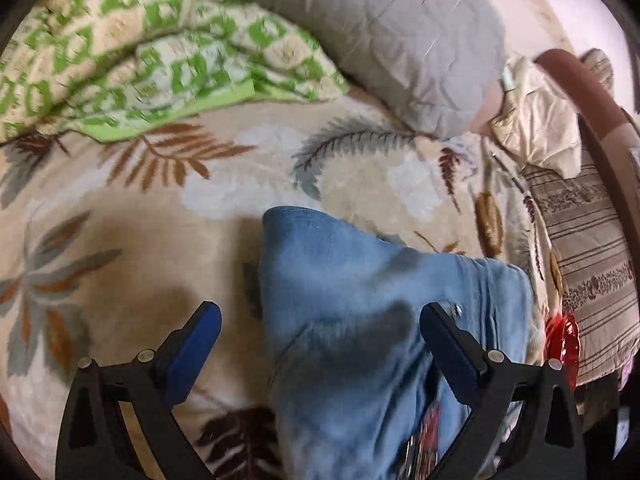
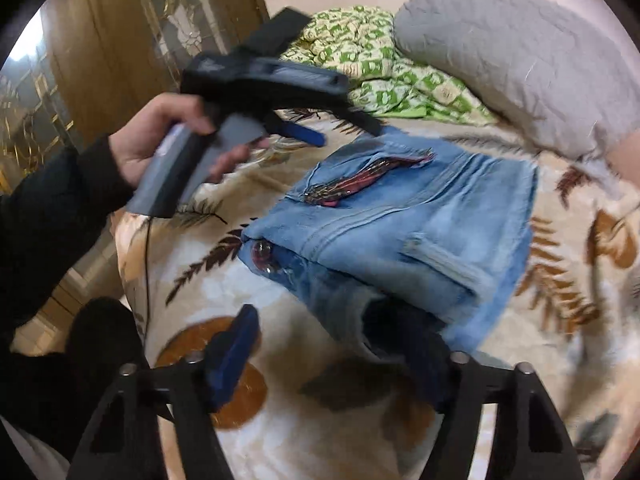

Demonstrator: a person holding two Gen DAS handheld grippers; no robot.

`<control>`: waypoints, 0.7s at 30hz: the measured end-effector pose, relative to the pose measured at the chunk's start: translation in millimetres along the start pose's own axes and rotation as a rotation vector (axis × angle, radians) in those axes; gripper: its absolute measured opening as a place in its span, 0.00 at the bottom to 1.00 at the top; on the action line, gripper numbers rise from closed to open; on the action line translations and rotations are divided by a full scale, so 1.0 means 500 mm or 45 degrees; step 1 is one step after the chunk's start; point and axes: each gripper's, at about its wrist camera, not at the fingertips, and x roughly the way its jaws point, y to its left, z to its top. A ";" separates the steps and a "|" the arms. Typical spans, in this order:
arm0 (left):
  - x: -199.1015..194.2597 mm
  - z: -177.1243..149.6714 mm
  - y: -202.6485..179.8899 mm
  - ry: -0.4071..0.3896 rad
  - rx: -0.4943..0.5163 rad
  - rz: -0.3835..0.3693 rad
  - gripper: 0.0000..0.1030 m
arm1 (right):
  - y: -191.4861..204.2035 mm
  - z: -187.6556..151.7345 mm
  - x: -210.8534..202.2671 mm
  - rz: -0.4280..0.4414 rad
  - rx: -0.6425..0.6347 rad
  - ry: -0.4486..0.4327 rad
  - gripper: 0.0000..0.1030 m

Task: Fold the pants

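Two hand-held grippers gaping, empty, folded jeans (image 2: 400, 224) on blanket (image 2: 320, 420) just ahead, partly between fingers

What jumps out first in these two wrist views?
The folded light-blue jeans lie mid-bed on the leaf-print blanket, a beaded red patch facing up. The left gripper, held in a dark-sleeved hand, hangs above the jeans' far edge with its jaws wide and nothing between them. Behind, a grey pillow sits beside a green-patterned quilt.
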 end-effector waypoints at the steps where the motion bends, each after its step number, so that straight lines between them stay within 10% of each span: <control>1: 0.008 0.004 -0.001 0.015 -0.005 0.007 0.96 | -0.008 0.002 0.009 0.000 0.028 -0.001 0.49; 3: 0.025 0.012 0.003 0.041 -0.008 0.001 0.95 | -0.024 0.000 0.024 0.015 0.085 0.013 0.27; 4: 0.029 0.012 0.003 0.043 -0.003 0.004 0.90 | -0.035 -0.009 0.025 0.044 0.118 -0.003 0.25; 5: 0.035 0.012 0.002 0.061 0.014 -0.025 0.64 | -0.035 -0.014 0.024 0.044 0.123 -0.014 0.22; 9: 0.050 0.020 0.010 0.093 0.001 -0.018 0.58 | -0.042 -0.072 0.014 0.009 0.140 -0.062 0.18; 14: 0.049 0.019 0.008 0.071 0.021 -0.017 0.59 | -0.052 -0.079 0.011 0.020 0.175 -0.086 0.17; 21: 0.005 -0.002 0.008 -0.047 -0.020 -0.004 0.88 | -0.043 -0.061 -0.008 0.018 0.169 -0.079 0.32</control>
